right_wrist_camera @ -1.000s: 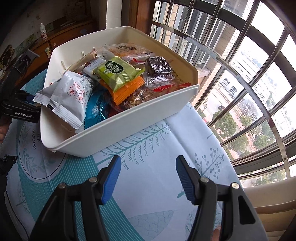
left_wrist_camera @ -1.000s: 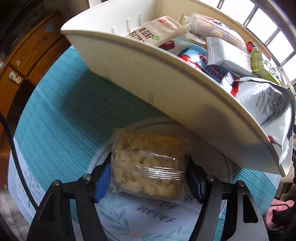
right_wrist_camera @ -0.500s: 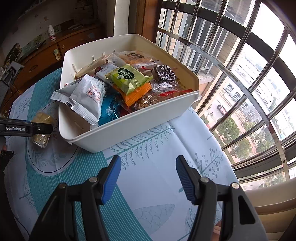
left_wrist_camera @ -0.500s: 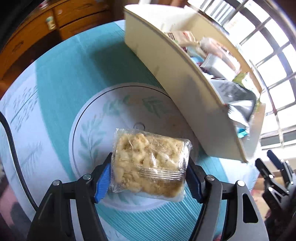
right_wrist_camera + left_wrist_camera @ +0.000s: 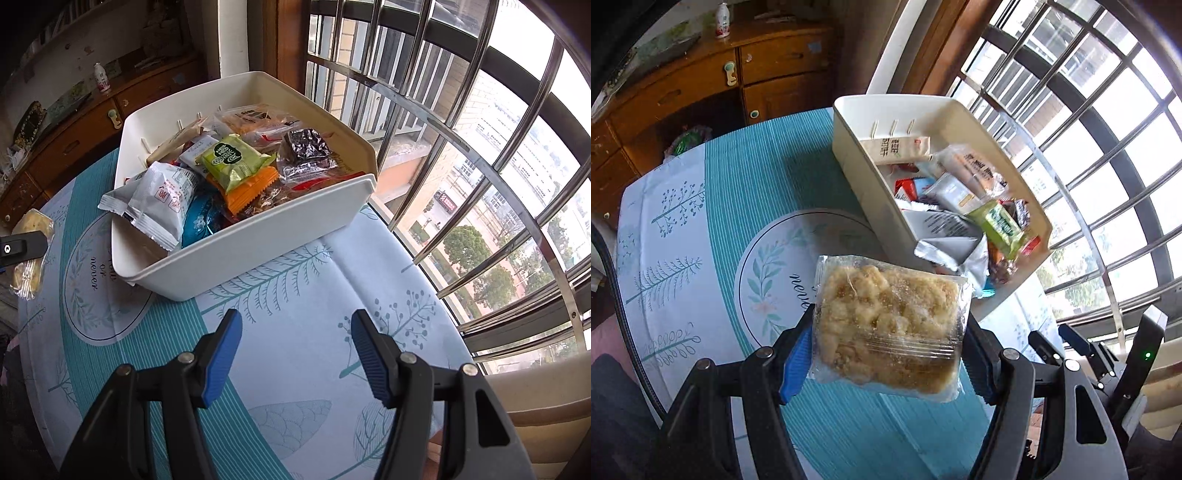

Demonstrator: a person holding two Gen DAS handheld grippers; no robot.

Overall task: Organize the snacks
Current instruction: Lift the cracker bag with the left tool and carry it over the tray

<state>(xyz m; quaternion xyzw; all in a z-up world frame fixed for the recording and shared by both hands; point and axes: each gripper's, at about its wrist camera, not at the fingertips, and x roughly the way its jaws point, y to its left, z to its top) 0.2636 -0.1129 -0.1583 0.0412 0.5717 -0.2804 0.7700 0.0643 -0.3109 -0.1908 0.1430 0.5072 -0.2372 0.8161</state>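
Note:
My left gripper (image 5: 886,343) is shut on a clear-wrapped yellow crispy snack (image 5: 890,325), held above the table in front of a white bin (image 5: 864,184) full of snack packets. The snack also shows at the far left of the right wrist view (image 5: 31,254). My right gripper (image 5: 295,354) is open and empty above the tablecloth, short of the bin's (image 5: 258,236) near wall. A grey packet (image 5: 155,203) hangs over the bin's left rim, with a green packet (image 5: 232,160) on top of the pile.
The round table has a teal and white leaf-print cloth (image 5: 295,295). A barred window (image 5: 480,147) runs along the right. A wooden cabinet (image 5: 683,92) stands behind the table, with a small bottle (image 5: 722,20) on it. The right gripper shows at the left wrist view's right edge (image 5: 1108,362).
My left gripper has lifted and pulled back from the bin's side with the snack, now looking down into the bin. The right gripper has barely moved.

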